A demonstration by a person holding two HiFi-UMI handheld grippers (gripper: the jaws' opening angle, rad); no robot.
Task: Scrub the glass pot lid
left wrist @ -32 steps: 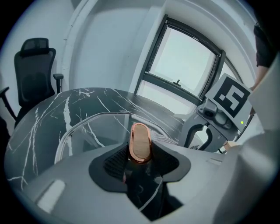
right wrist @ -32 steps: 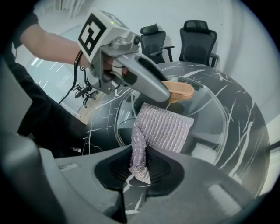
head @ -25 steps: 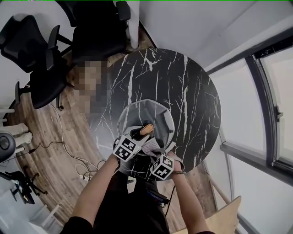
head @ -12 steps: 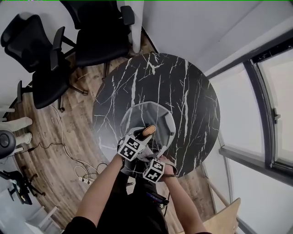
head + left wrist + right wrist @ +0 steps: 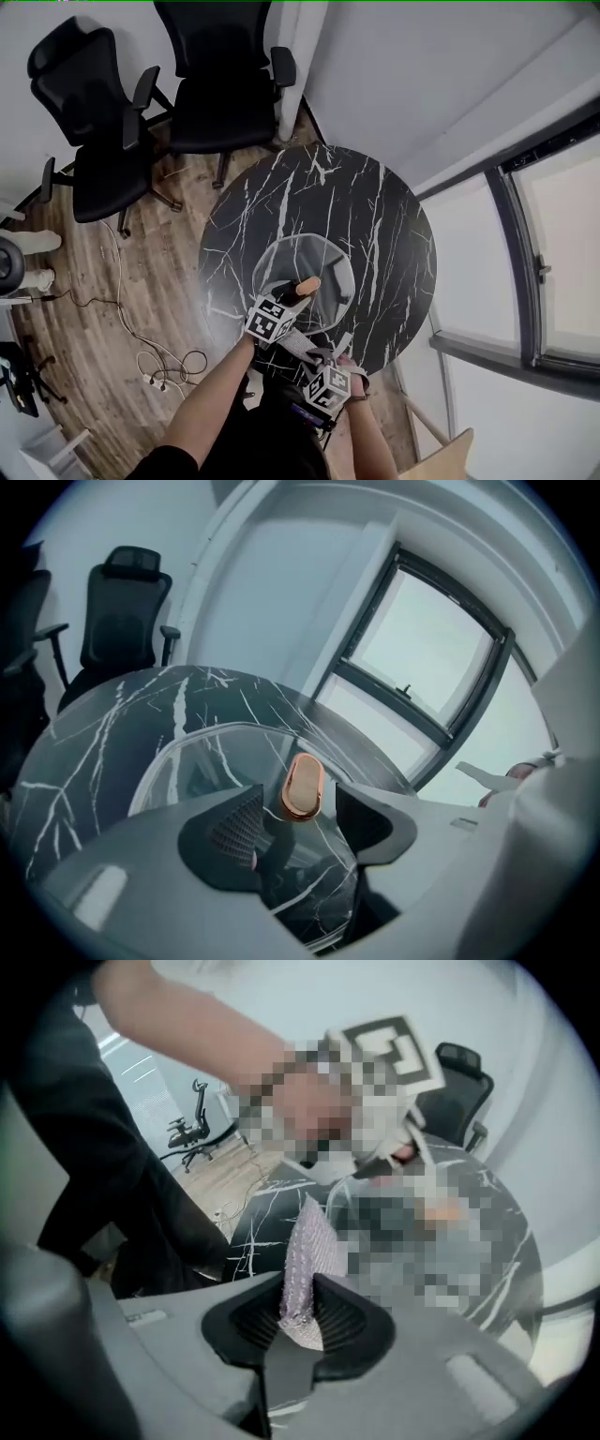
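Glass lid (image 5: 319,258) lies flat on a round black marble table (image 5: 375,206), just below the middle of the head view. Left gripper (image 5: 298,825), at the lid's lower edge, has just been opening its jaws. They stand wide, with the lid's copper knob (image 5: 302,787) between them, untouched. Right gripper (image 5: 302,1312), lower in the frame by the table's edge, is clamped on a lilac mesh cloth (image 5: 307,1251).

At the bottom centre, our right gripper (image 5: 302,1312) has its jaws pressed together on a pale lilac mesh scrubbing cloth (image 5: 307,1246), which stands up between them. Behind it we see the black marble table (image 5: 255,1227), and an office chair (image 5: 466,1091) at upper right.
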